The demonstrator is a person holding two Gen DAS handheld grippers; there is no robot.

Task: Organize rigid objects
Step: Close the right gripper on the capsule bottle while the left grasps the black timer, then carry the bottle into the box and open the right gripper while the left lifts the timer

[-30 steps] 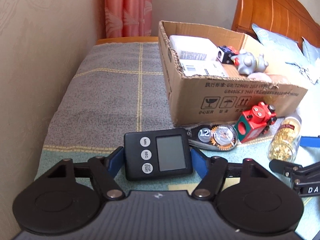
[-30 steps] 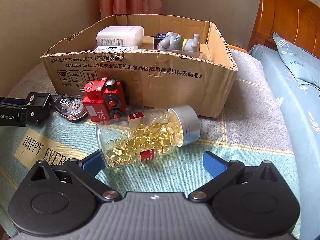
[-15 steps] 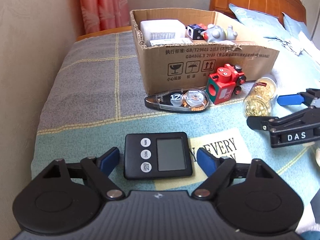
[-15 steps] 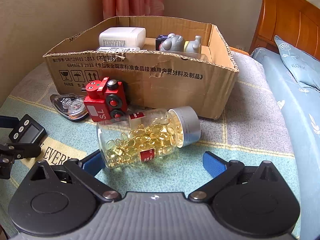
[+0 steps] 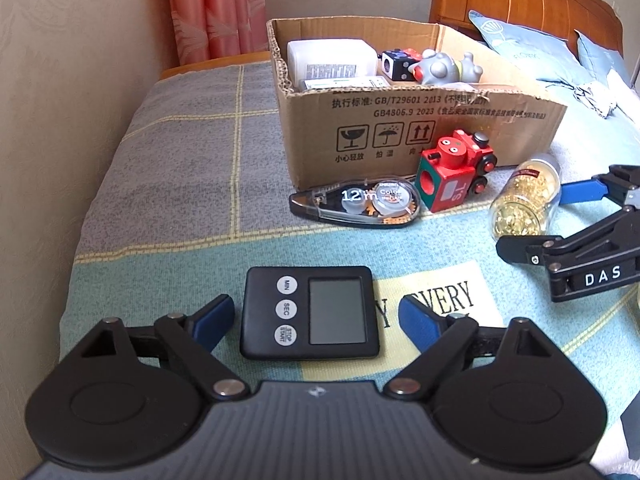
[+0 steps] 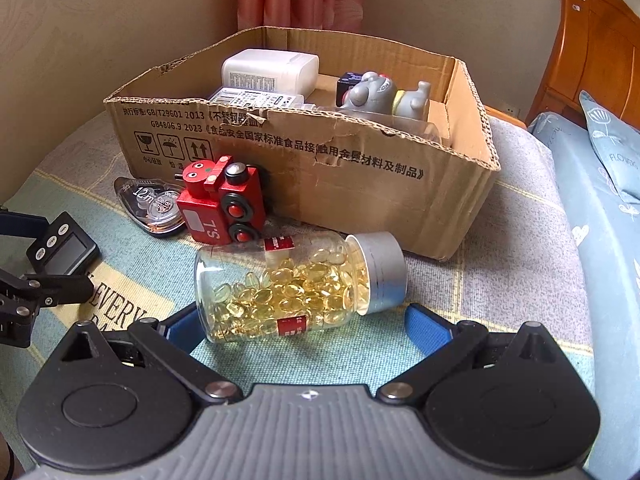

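Note:
A black digital timer [image 5: 336, 312] lies flat on the bedspread between the blue pads of my left gripper [image 5: 316, 308]. The jaws are opening and neither pad touches the timer. My right gripper [image 6: 302, 320] stands open around a clear bottle of yellow capsules [image 6: 288, 284] lying on its side, silver cap to the right; its right pad is clearly apart from the bottle. A red toy train [image 5: 452, 172] and a correction tape dispenser [image 5: 360, 204] rest against the front of an open cardboard box [image 5: 400, 120].
The box [image 6: 320, 168] holds white bottles [image 6: 272, 68], a grey toy figure [image 6: 372, 92] and a dark cube. A wall runs along the left of the bed. A wooden headboard [image 5: 520, 0] and blue pillows [image 5: 520, 52] lie to the right behind the box.
My left gripper has let go of the timer, which now lies on the bedspread farther from the box, and its jaws have spread apart. The right gripper and the bottle have stayed put.

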